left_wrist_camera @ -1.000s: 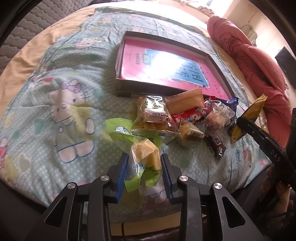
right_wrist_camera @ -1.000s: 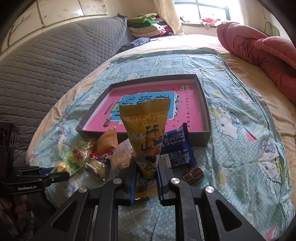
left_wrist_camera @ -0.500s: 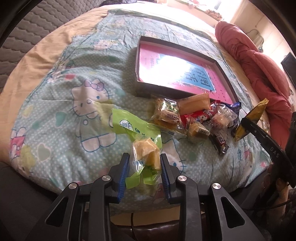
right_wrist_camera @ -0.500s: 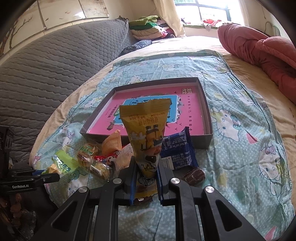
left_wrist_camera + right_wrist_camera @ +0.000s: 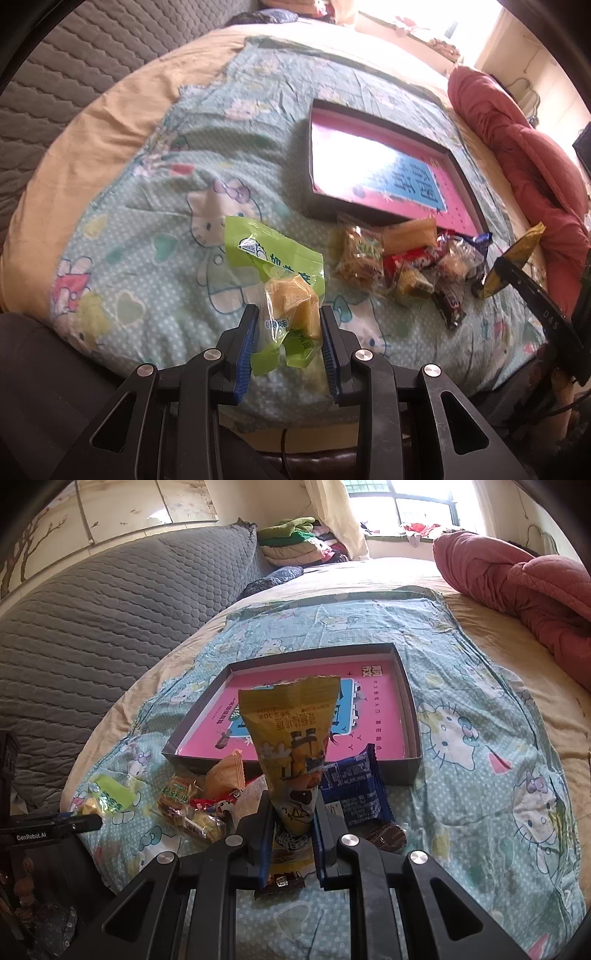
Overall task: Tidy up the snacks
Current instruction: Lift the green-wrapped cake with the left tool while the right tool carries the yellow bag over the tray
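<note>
My left gripper (image 5: 288, 321) is shut on a green snack bag (image 5: 275, 260) with a yellow cake inside, held above the bedspread, left of the snack pile (image 5: 402, 262). My right gripper (image 5: 293, 814) is shut on a tall yellow snack bag (image 5: 291, 734) that stands upright between its pads. Beyond both lies a shallow grey box (image 5: 410, 701) with a pink printed floor (image 5: 369, 173). A blue packet (image 5: 354, 790), an orange packet (image 5: 225, 775) and several small wrapped snacks lie in front of the box. The yellow bag (image 5: 517, 258) shows at the right of the left wrist view.
A teal cartoon-cat bedspread (image 5: 480, 746) covers the bed. A red quilt (image 5: 517, 583) is bunched at the right, a grey quilted headboard (image 5: 92, 627) runs along the left, folded clothes (image 5: 295, 542) lie by the window. A brown wrapped cake (image 5: 388, 836) lies near my right fingers.
My left gripper has risen and drawn back to the left with the green bag, so the box and snack pile now sit further right in its view. The right gripper has kept still.
</note>
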Demonstrator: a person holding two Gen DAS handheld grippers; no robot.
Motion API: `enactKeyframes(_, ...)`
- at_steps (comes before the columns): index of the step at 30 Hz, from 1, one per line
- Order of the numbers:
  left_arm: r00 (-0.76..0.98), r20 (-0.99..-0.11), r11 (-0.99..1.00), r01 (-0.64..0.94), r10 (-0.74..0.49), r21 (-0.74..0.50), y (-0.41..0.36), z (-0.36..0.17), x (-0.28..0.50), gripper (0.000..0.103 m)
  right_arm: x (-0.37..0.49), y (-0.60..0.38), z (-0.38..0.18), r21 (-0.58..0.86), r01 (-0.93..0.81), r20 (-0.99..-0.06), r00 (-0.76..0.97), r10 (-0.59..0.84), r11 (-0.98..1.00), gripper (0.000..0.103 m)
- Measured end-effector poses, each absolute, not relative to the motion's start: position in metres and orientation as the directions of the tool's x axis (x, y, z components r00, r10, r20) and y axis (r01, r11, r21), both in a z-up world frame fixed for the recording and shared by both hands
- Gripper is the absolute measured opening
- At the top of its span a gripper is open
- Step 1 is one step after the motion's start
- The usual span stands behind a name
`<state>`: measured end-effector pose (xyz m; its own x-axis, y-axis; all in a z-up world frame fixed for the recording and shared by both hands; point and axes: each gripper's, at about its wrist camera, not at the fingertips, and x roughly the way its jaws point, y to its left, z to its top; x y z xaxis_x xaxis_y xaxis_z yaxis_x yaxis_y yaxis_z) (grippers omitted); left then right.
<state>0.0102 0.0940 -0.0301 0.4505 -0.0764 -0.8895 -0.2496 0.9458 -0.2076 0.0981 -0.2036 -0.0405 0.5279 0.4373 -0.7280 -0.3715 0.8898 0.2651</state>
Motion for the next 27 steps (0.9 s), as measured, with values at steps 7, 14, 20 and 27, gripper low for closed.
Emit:
enactKeyframes(7,0.496,-0.865,0.937,-0.264,-0.072,-0.229,0.103,-0.021,0.012,0.033,0.098,-0.205,-0.037,0.263,-0.370,-0.717,0.543,0.437,0.891,0.019)
enactKeyframes(14,0.555,-0.829,0.938,-0.244,-0.073,-0.246,0.104,-0.007,0.022,0.033,0.104,-0.209,-0.035,0.284,-0.362,-0.709,0.544,0.449,0.888,0.019)
enactKeyframes(20,0.570,-0.818,0.937,-0.236,-0.081,-0.258,0.101,-0.003,0.036,0.033,0.107,-0.212,-0.030,0.308,-0.364,-0.691,0.550,0.470,0.879,0.019)
enactKeyframes(27,0.588,-0.803,0.938,-0.221,-0.091,-0.268,0.093,0.003,0.054,0.033,0.118,-0.216,-0.023,0.306,-0.360,-0.670,0.576,0.468,0.881,0.019)
